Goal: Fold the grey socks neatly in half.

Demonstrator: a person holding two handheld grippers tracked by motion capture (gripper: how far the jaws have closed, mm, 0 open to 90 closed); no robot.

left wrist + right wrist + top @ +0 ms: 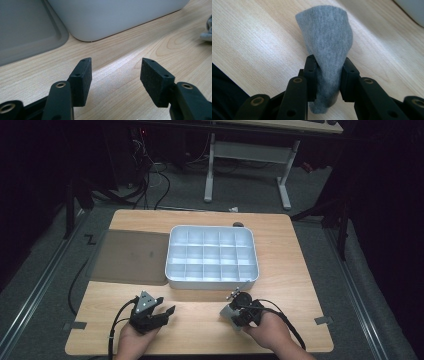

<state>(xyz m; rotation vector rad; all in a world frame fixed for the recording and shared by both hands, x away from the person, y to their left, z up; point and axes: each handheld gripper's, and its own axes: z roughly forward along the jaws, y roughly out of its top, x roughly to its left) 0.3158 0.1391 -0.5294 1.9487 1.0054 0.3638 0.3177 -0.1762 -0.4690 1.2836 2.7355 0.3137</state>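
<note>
Grey knitted cloth (325,47), one piece, is pinched between the closed jaws of the right tool (327,75), above the wooden table (200,320). Ahead lies one white compartmented plastic tray (212,280). The left tool (116,75) is held wide open, empty.

A lab-like workroom: a wooden table (200,320) on grey carpet, cables (150,175) and a desk frame (247,165) behind.

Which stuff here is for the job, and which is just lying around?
For the job:
grey sock, clamped in the right gripper
white divided box
left gripper, open

Lying about:
grey lid beside the box
small dark thing behind the box
</note>
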